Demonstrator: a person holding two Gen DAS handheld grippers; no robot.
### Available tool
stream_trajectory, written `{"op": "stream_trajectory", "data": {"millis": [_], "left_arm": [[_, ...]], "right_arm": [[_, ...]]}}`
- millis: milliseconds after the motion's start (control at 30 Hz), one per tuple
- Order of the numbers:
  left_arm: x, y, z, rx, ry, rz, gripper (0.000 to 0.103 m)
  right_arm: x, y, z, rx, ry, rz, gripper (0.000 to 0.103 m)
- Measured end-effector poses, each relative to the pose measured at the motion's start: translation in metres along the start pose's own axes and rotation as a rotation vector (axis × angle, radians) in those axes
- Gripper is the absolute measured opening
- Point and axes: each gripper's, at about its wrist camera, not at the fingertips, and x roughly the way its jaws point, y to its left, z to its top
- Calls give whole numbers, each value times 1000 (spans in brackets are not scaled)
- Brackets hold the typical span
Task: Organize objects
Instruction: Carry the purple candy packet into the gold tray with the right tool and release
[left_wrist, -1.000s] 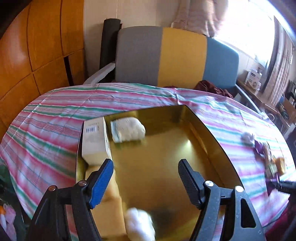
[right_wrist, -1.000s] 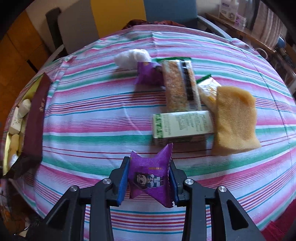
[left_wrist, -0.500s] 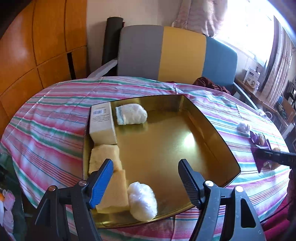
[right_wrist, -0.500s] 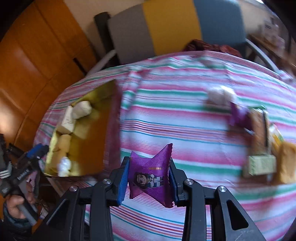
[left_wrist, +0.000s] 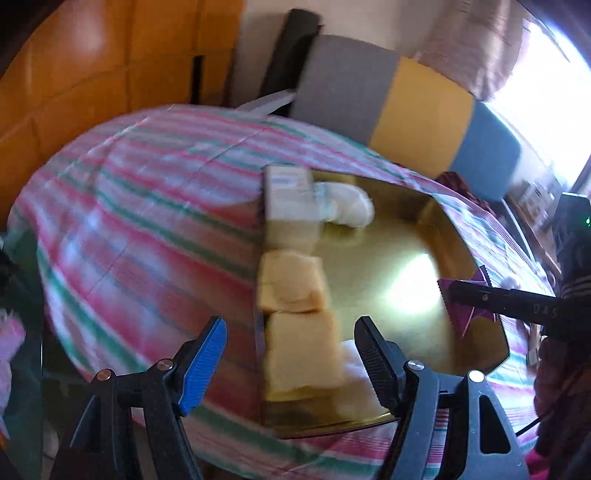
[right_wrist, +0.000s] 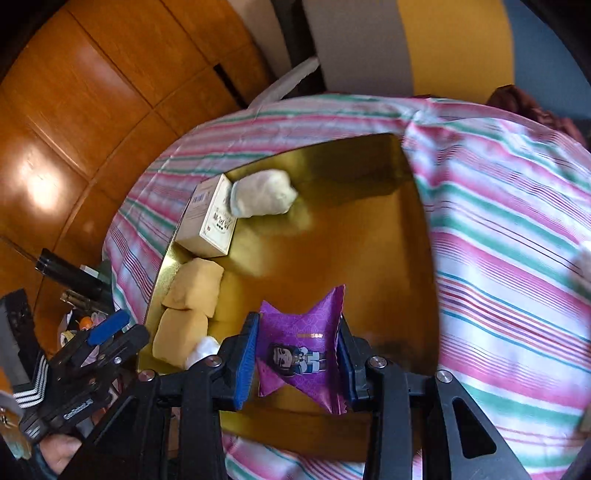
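1. Left wrist view: the left gripper (left_wrist: 290, 360) hangs over the near-left edge of the gold tray (left_wrist: 476, 254), its jaws wide apart and closing slightly with nothing pinched; one yellow sponge (left_wrist: 301, 356) lies beneath the gap. Motion blur smears the striped tablecloth (left_wrist: 147, 229), the white box (left_wrist: 290, 195) and the white pouch (left_wrist: 349, 206). At the right, only part of the purple snack packet (left_wrist: 463, 308) shows behind a black finger of the right gripper (left_wrist: 480, 295). A grey, yellow and blue chair (left_wrist: 406, 110) stands behind the table.

2. Right wrist view: the right gripper (right_wrist: 297, 360) is clamped on the purple snack packet (right_wrist: 299, 347), its cartoon figure plain, held over the gold tray (right_wrist: 406, 177). The white box (right_wrist: 210, 221), white pouch (right_wrist: 262, 197) and two yellow sponges (right_wrist: 188, 306) line the tray's left side. The left gripper (right_wrist: 107, 328) shows at lower left, a person's hand (right_wrist: 59, 452) partly cut off below it. A white wad (right_wrist: 201, 350) is half hidden by the finger.
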Motion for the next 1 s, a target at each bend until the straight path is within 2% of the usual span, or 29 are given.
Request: {"op": "stream_trajectory", "data": {"millis": [167,400,500,533,600,800,1000], "left_arm": [[2,17,-5,-42,18,-17,67],[1,15,-6,-15,0,-38,66],[1,13,-7,-2,-4,-47,66],[1,12,-8,5,-10,-48,66],[1,10,-10,31,-23,-52,66],[3,9,-11,37,-39,-82,66],[0,2,-13,52,-44,-87,68]], "right_arm": [[33,16,13,-5,38,4,38],[75,31,41,48,64,15,39],[90,36,58,98,47,45,45],[93,35,64,125,36,68,58],[92,34,71,158,7,77,70],[75,29,59,116,-22,48,70],[54,20,31,70,-41,-7,80]]}}
